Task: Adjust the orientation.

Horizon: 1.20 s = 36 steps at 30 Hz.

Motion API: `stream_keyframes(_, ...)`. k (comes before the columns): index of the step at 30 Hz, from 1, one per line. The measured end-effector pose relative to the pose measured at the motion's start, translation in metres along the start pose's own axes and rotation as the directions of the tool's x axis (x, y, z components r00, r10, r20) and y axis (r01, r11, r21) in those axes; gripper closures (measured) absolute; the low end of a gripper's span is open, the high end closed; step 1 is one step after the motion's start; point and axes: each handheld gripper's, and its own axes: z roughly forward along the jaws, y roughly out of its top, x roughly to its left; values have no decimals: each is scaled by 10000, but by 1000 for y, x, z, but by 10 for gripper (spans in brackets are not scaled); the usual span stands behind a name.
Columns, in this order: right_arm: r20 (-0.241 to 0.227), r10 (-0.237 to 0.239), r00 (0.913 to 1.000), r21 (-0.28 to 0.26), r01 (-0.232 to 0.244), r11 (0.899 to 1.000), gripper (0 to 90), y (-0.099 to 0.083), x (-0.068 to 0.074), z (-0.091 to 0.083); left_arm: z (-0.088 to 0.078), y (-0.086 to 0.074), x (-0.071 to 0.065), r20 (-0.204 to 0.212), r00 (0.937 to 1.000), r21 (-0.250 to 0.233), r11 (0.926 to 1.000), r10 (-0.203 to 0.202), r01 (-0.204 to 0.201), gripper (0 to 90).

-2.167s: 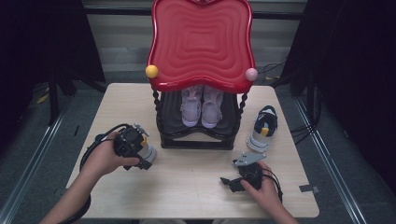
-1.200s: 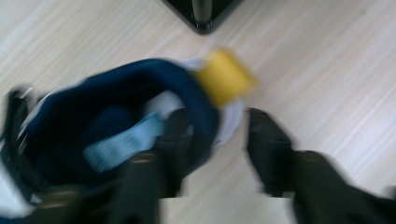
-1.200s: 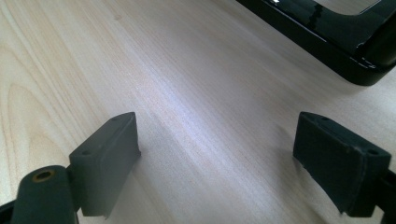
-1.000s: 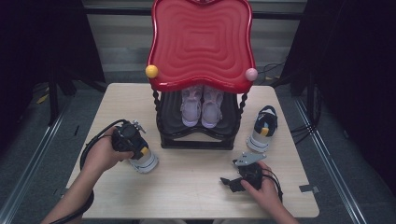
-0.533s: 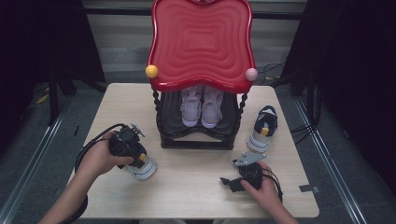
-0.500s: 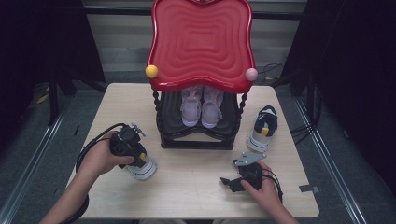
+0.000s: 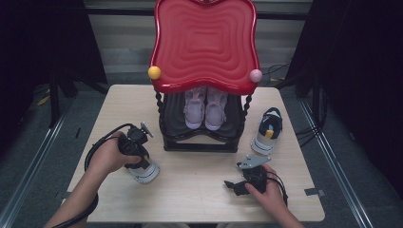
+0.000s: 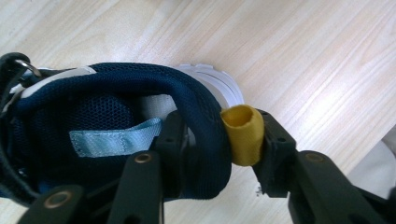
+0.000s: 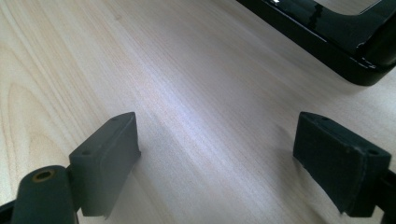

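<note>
— Now, fig. a: what do you have in your left hand-held gripper point(image 8: 223, 136), and where might it fail you?

— You have the navy sneaker point(image 8: 93, 107) by its heel collar. One jaw sits inside the shoe and the other presses the yellow pull tab point(image 8: 243, 135) from outside. The jaws have just been closing with the collar between them. The sneaker lies directly ahead of and beneath that hand-held gripper, its sole on the worktop point(image 8: 303, 56). The padding is soft and the tab is loose, so your grip could probably slide off as you lift. The toe may then droop and swing the shoe round.

— And fig. b, your right hand-held gripper point(image 9: 218, 150)?

— It is spread wide and empty, low over the worktop. The black base of the shoe rack point(image 9: 327, 28) is ahead of it, to its right. If you push forward carelessly, you could knock the rack and shake the pink pair point(image 7: 205, 107) on its shelf.

— What can you not make out?

— The sneaker's toe and laces are cut off in the left gripper view, and your hand covers most of the shoe in the high view. You cannot tell how deep the inner jaw reaches. The red top point(image 7: 204, 42) hides the back of the rack's shelf. A matching sneaker point(image 7: 267, 130) stands well ahead of your right hand-held gripper.
</note>
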Motion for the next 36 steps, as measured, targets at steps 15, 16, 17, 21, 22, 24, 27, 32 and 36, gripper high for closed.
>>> stream_keyframes(15, 3, 27, 10000, -12, -27, 10000, 135, 0, 0, 0, -15, -10, 4, 4, 9992, 354, 9986, 399, -398, 712)
stream_keyframes(16, 3, 28, 10000, -12, -28, 10000, 135, 0, 0, 0, -15, -9, 4, -4, 9993, 383, 9986, 378, -377, 708)
stream_keyframes(17, 2, 28, 10000, -13, -28, 10000, 135, 0, 0, 0, -15, -8, 4, 22, 9991, 481, 9979, 435, -436, 702)
stream_keyframes(21, 3, 26, 10000, -13, -26, 10000, 135, 0, 0, 0, -13, -6, 4, 121, 9997, 439, 9987, 235, -240, 636)
stream_keyframes(22, 4, 27, 10000, -12, -27, 10000, 135, 0, 0, 0, -11, -5, 3, 149, 9998, 362, 9993, 113, -118, 619)
stream_keyframes(24, 3, 26, 10000, -12, -26, 10000, 135, 0, 0, 0, -10, -4, 1, 222, 9997, 205, 9998, -60, 55, 574)
stream_keyframes(27, 1, 25, 10000, -12, -25, 10000, 135, 0, 0, 0, -8, -1, 0, 210, 9997, 163, 9998, -109, 105, 527)
stream_keyframes(32, 3, 27, 10000, -11, -27, 10000, 135, 0, 0, 0, -3, 3, -1, 114, 9992, 197, 9991, -378, 375, 452)
stream_keyframes(36, 1, 28, 10000, -10, -28, 10000, 135, 0, 0, 0, 3, 5, -2, 94, 9981, 258, 9978, -606, 603, 403)
